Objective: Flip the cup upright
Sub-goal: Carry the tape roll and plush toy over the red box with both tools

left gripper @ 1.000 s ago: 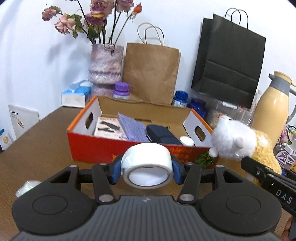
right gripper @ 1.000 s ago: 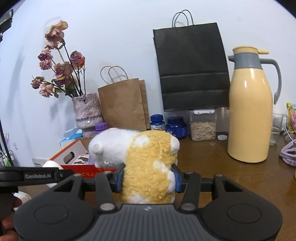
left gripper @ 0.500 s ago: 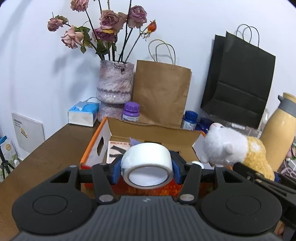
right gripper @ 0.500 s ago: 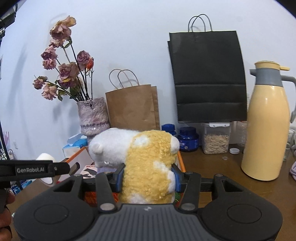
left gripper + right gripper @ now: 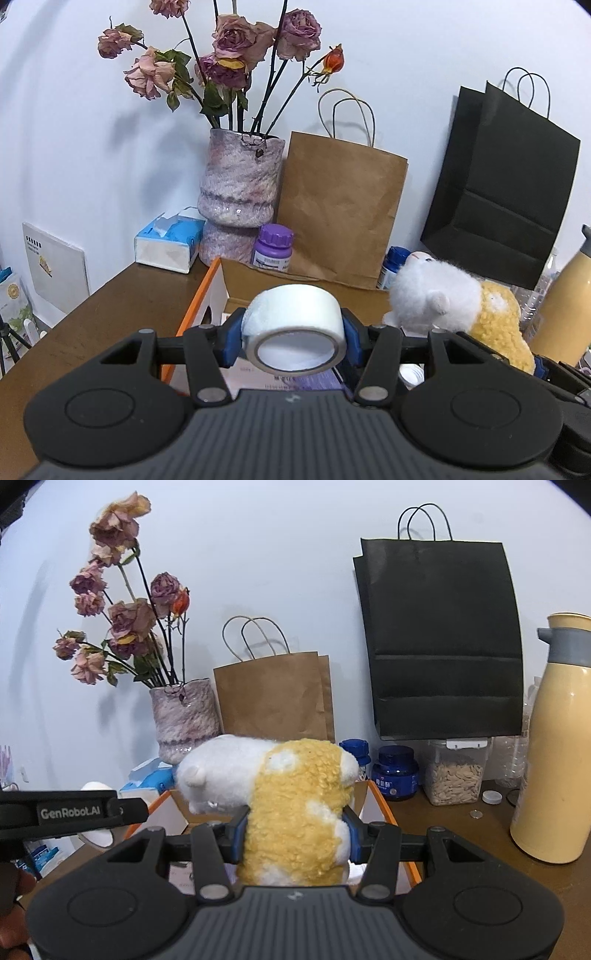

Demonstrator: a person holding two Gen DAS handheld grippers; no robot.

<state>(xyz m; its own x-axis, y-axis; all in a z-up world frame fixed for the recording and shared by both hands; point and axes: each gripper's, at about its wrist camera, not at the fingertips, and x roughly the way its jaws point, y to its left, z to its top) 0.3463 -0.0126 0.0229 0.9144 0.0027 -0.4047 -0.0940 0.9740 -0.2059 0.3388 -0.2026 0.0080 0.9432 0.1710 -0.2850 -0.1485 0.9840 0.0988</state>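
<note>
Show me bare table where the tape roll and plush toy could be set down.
Bare wood lies left of the orange box, in front of the tissue box. Another patch lies right of the orange box, before the seed jar and beside the yellow thermos, with a cap and a coin on it. The back wall is crowded: vase, bottles, paper bags.

Count beside vase (image 5: 183, 716): two paper bags (image 5: 273, 698), two blue jars (image 5: 394, 773), one purple bottle (image 5: 272, 248), one tissue box (image 5: 168, 245).

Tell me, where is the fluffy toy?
The right gripper is holding the toy above the orange box, in front of the brown bag.
</note>
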